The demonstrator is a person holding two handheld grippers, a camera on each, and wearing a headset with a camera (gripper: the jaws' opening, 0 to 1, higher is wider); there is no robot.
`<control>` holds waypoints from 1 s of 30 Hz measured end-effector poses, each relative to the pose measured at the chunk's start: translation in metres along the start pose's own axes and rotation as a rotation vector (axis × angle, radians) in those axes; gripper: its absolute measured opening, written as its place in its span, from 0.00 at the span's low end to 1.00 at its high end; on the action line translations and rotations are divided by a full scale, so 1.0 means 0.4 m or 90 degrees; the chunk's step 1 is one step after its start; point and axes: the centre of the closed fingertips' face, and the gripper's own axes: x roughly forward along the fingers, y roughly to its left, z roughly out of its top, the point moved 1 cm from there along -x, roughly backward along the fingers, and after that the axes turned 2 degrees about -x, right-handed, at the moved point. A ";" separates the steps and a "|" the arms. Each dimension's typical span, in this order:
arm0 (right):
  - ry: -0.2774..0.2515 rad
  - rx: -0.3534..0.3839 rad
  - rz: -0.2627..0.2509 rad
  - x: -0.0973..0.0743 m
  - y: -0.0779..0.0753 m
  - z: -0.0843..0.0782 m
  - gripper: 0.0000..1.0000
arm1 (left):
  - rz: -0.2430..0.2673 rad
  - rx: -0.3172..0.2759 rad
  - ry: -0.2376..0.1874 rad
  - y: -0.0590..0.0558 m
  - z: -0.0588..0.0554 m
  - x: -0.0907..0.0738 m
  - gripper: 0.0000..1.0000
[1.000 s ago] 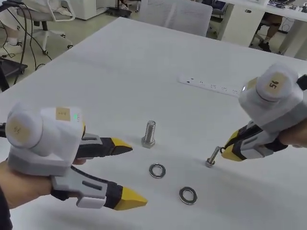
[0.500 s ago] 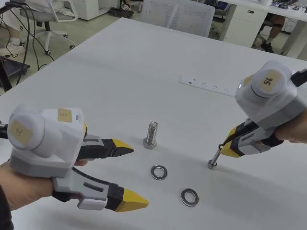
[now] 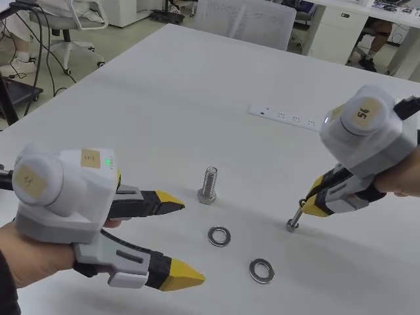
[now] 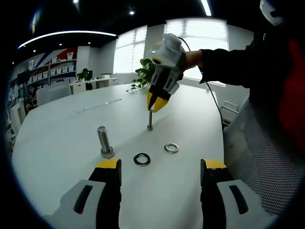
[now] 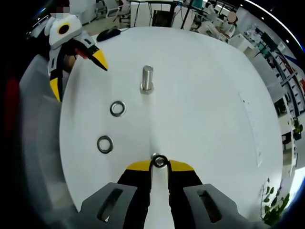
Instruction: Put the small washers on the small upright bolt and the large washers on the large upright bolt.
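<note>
Two washers (image 3: 218, 235) lie loose as our right gripper (image 3: 308, 205) clamps the small bolt (image 3: 294, 218) upright; our gaping left gripper (image 3: 192, 242) should fetch one next.

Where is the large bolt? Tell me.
Head view: the large bolt stands upright mid-table, between the open left tool and the small bolt gripped by the right tool, a washer just nearer the person.
</note>
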 end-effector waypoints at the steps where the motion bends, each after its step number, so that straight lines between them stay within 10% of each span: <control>1: 0.001 0.000 0.000 0.001 -0.001 -0.001 0.14 | 0.000 0.000 0.000 0.000 0.000 0.000 0.66; 30: 0.025 0.016 0.030 0.088 0.010 -0.031 0.14 | 0.006 -0.003 0.005 0.004 -0.007 -0.004 0.66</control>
